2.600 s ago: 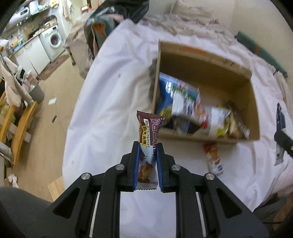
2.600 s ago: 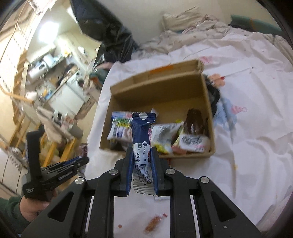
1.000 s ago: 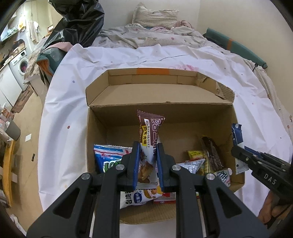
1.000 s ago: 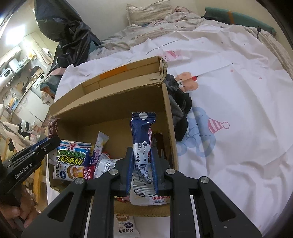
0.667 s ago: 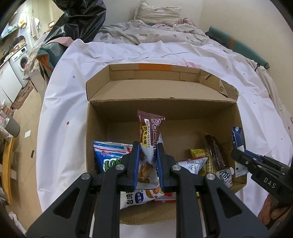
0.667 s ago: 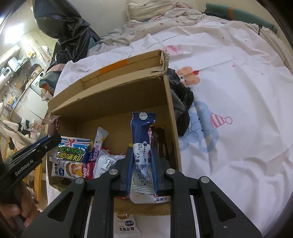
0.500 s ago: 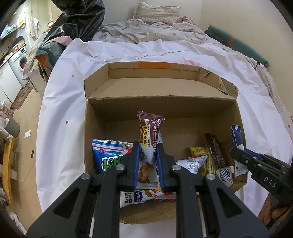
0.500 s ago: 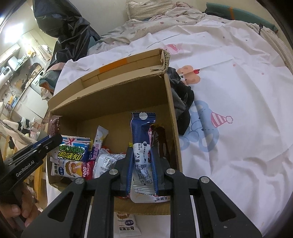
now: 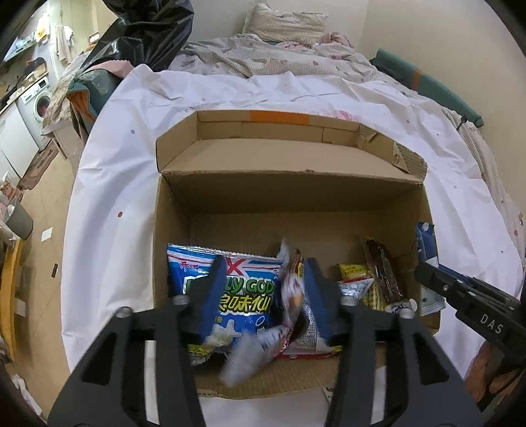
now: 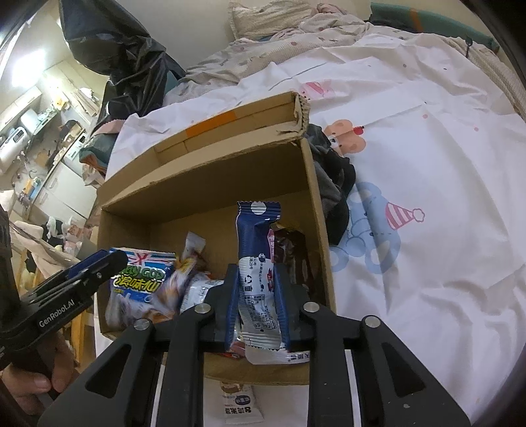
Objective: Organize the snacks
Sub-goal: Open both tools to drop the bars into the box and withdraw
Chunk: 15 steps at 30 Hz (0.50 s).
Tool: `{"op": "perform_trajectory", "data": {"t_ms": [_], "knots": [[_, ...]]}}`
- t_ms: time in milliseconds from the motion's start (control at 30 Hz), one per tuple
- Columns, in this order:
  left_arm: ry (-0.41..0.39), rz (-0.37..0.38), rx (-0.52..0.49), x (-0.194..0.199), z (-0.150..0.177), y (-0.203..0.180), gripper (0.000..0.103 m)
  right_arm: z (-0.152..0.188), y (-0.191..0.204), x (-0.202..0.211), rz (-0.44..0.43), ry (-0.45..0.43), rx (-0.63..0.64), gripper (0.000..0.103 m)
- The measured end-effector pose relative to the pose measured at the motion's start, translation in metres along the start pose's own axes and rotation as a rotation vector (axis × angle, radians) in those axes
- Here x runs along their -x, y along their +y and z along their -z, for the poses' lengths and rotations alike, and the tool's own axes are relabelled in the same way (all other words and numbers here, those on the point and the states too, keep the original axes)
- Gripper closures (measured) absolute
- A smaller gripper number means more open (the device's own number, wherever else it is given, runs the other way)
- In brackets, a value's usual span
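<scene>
An open cardboard box (image 9: 289, 197) (image 10: 210, 187) lies on a white bedsheet and holds several snack packs. My left gripper (image 9: 263, 279) is open above the box's near part. A brown chocolate snack pack (image 9: 289, 305) is blurred between its fingers and falling into the box beside a blue rice-cracker bag (image 9: 243, 289). My right gripper (image 10: 256, 282) is shut on a dark blue snack bar (image 10: 258, 256), held upright over the box's right near corner. The left gripper also shows in the right wrist view (image 10: 98, 266).
A snack pack (image 10: 240, 404) lies on the sheet just in front of the box. A dark cloth (image 10: 332, 177) lies against the box's right wall. A black bag (image 9: 144, 29) and a pillow (image 9: 286, 19) lie beyond. The bed edge and floor (image 9: 36, 203) are at left.
My left gripper has opened and the brown snack pack has dropped out of it toward the box. The right gripper still holds the blue bar over the box.
</scene>
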<state>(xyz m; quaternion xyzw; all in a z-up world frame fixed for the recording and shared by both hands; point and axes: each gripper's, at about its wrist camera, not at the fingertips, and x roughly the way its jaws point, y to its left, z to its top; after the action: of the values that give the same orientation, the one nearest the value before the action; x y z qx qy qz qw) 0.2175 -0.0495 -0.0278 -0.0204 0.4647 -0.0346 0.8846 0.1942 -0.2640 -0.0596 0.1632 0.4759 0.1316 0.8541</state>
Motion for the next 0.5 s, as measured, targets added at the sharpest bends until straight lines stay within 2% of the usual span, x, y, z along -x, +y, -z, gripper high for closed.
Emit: {"op": "perform_trajectory", "data": {"t_ms": [33,67,133,167,233,500], "knots": [[-0.005,0.002,0.0,0.001,-0.001,0.0,0.046,0.0,0.0,0.001,-0.004,-0.005,-0.001,0.065],[-0.009,-0.001,0.002,0.002,-0.001,0.001,0.037,-0.001,0.0,0.003,-0.011,-0.012,-0.007,0.051],[-0.019,-0.006,0.011,0.003,-0.001,0.002,0.025,-0.001,-0.001,0.006,-0.021,-0.03,-0.019,0.039],[-0.028,-0.005,0.022,0.004,-0.001,0.004,0.021,-0.002,0.0,0.007,-0.019,-0.038,-0.021,0.039],[-0.03,-0.004,0.032,0.005,-0.002,0.006,0.019,-0.004,-0.001,0.008,-0.022,-0.042,-0.022,0.039],[-0.033,-0.005,0.033,0.012,0.004,0.01,0.019,-0.005,-0.002,0.012,-0.025,-0.046,-0.038,0.039]]}}
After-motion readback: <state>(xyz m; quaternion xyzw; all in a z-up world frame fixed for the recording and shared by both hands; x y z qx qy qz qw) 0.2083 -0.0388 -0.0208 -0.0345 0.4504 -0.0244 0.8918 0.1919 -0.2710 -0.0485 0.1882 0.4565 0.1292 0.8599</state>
